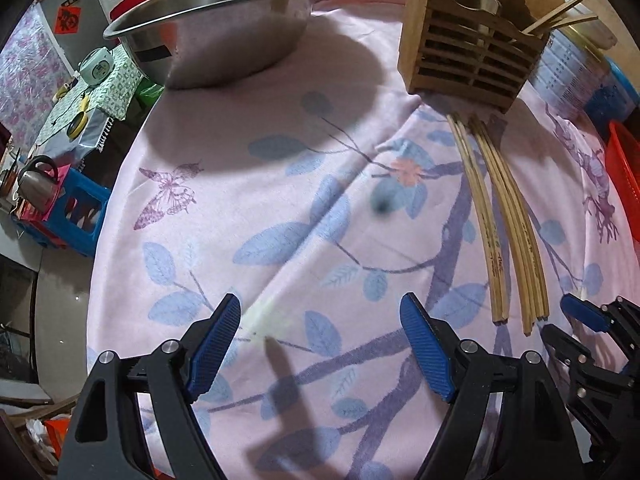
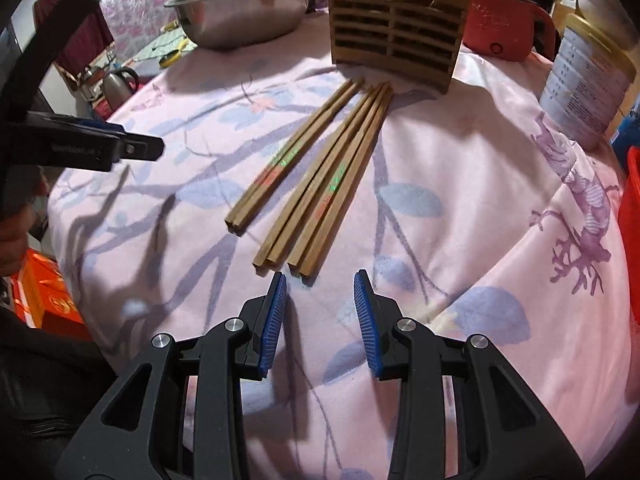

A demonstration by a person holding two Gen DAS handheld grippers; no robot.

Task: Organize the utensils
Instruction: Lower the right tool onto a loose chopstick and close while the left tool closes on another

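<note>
Table cloth (image 2: 460, 216): pink, printed with blue leaves, purple branches and a butterfly; it covers the whole work surface and everything below sits on it.
Steel bowl (image 1: 224, 28): wide, shiny, at the far left of the cloth, well apart from the utensils.
Wooden holder (image 2: 396, 28): a slatted box standing upright at the far edge, to the right of the bowl; a few chopsticks already stick up out of its right compartment.
Tin can (image 2: 588, 84): pale, printed label, upright to the right of the holder, near the cloth's edge.
Red pot (image 2: 504, 20): behind the holder and the can, partly hidden.
Chopsticks (image 2: 320, 184): wooden, lying flat in the middle of the cloth in two bundles side by side, a smaller one on the left and a larger one on the right; thin ends touch or nearly touch the foot of the holder, thick ends point toward the right gripper.
Left gripper (image 1: 320, 344): jaws spread wide, nothing between them, only bare cloth under them; it hangs to the left of the chopsticks, apart from them.
Right gripper (image 2: 320, 320): jaws set narrow but parted, nothing between the blue pads; tips just short of the thick ends of the larger bundle, not touching.
</note>
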